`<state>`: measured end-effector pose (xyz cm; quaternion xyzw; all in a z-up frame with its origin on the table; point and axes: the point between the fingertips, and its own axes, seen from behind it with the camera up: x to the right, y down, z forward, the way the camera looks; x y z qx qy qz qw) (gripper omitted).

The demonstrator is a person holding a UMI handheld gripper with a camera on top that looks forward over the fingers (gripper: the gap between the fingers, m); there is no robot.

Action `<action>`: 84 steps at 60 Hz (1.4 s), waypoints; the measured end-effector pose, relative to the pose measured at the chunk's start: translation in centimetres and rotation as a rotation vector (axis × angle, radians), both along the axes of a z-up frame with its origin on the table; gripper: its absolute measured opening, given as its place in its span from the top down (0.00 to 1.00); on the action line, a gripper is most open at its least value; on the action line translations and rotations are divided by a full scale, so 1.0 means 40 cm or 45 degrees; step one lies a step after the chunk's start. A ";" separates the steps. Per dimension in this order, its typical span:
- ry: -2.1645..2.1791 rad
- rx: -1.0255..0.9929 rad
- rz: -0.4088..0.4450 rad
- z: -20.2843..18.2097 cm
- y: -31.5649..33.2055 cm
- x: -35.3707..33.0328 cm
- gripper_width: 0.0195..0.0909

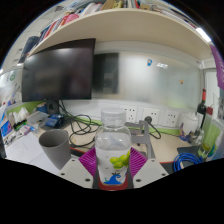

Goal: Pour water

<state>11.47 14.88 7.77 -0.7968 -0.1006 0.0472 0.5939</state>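
A cluttered white desk with a dark monitor lies far ahead. Your gripper clamps the clear water bottle upright between both pads, the grey cup just left.

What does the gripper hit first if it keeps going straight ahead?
Nothing new at once: the gripper already has the water bottle between its fingers. Beyond that, probably the power strip at the wall, though depth is unclear. The grey cup sits off-line.
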 end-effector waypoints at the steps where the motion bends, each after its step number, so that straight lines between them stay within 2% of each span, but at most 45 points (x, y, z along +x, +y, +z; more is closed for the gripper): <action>1: 0.001 -0.005 0.000 -0.009 -0.001 0.002 0.71; 6: 0.014 0.040 -0.014 -0.003 -0.007 0.011 0.71; 20: 0.033 0.033 -0.052 -0.012 -0.018 0.015 0.52; 24: 0.034 -0.023 -0.053 -0.024 -0.036 0.017 0.39; 29: 0.005 -0.046 -0.075 -0.030 -0.079 0.027 0.09; 31: -0.019 -0.052 -0.078 -0.032 -0.106 0.030 0.06; 41: -0.050 -0.160 -0.143 -0.023 -0.282 0.023 0.07; 50: -0.009 -0.175 -0.272 0.108 -0.408 0.009 0.07; 67: -0.014 -0.102 -0.465 0.325 -0.527 0.018 0.08; 73: -0.021 -0.073 -0.471 0.367 -0.546 0.000 0.08; 84: 0.010 -0.080 -0.499 0.381 -0.561 -0.012 0.09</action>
